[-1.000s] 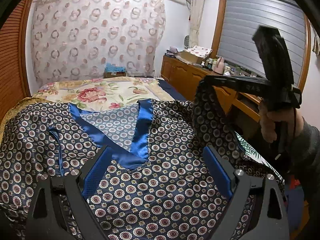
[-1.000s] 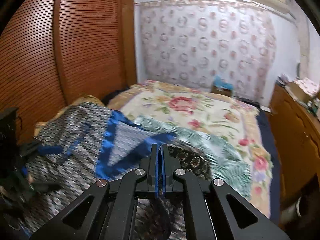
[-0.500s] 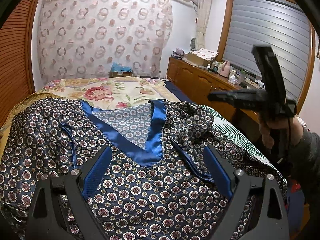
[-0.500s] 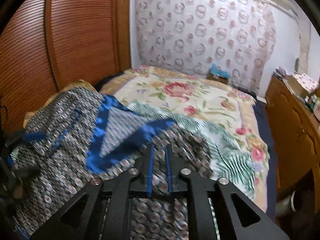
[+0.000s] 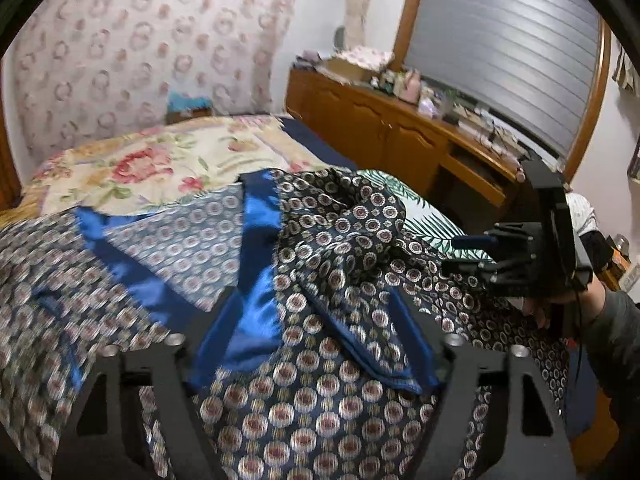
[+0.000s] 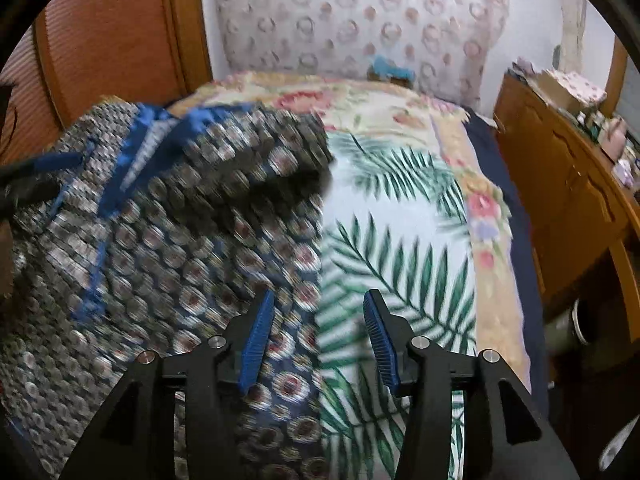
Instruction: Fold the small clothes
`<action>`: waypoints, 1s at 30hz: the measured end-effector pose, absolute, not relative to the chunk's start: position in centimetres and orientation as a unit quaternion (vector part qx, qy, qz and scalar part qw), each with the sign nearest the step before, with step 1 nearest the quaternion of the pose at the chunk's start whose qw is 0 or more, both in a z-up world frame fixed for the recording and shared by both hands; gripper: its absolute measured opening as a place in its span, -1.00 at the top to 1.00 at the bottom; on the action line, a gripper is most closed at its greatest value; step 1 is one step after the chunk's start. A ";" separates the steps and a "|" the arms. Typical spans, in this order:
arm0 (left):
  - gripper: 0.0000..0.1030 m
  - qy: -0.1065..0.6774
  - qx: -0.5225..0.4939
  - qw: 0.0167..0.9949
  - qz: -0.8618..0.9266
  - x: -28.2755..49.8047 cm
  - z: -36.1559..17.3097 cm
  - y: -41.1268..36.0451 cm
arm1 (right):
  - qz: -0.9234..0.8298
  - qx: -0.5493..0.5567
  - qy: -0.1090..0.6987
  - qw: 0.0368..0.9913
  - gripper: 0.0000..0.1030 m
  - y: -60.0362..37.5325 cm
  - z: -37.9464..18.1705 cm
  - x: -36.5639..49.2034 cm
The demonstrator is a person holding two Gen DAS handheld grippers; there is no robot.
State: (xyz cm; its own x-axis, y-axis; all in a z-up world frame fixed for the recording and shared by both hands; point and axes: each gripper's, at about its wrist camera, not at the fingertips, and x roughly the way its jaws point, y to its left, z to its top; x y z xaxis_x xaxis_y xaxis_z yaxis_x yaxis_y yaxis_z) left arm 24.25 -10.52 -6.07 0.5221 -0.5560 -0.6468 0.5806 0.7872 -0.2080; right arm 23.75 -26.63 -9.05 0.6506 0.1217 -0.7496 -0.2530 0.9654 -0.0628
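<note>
Bed (image 6: 404, 208), floral and palm-print cover, fills most of the room. Robe (image 5: 304, 280), dark medallion print with blue satin collar, lies spread across the near half of the bed, collar V pointing toward the foot; long axis runs roughly along the bed. One side panel is flopped inward over the chest in a loose heap. Right gripper (image 6: 318, 340): jaws opening, nothing pinched; the robe's right edge lies under and between the pads, palm-print cover showing beside it. Left gripper (image 5: 316, 364): jaws closing, apart; collar tip and a blue-edged hem sit between the fingers, contact not discernible. Judgement: the heaped panel lies ahead of both; right hand is nearer its outer edge, left nearer the collar. Next grasp likely depends on catching that edge squarely.
</note>
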 end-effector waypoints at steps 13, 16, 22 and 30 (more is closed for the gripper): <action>-0.04 0.433 0.097 0.829 -0.341 31.9 -8.9 -17.6 | 0.096 -0.062 0.399 0.910 -0.50 -27.7 -10.1 23.6; -0.04 0.444 0.112 0.817 -0.349 32.2 -9.8 -18.3 | 0.090 -0.072 0.399 0.909 -0.57 -27.5 -10.2 23.7; 0.11 0.426 0.155 0.814 -0.362 31.0 -10.2 -19.3 | 0.088 -0.067 0.401 0.909 -0.61 -27.7 -10.2 23.8; 0.95 0.402 0.113 0.846 -0.331 30.1 -8.0 -17.1 | 0.088 -0.066 0.401 0.909 -0.62 -27.9 -10.3 23.7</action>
State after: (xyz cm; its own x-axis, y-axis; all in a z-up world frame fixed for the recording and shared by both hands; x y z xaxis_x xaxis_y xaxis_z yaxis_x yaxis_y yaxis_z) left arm 30.13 -17.13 -8.00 0.4573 -0.4686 -0.7559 0.6510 0.7554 -0.0744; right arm 23.68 -27.93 -10.26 0.6622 0.1075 -0.7416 -0.2133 0.9758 -0.0491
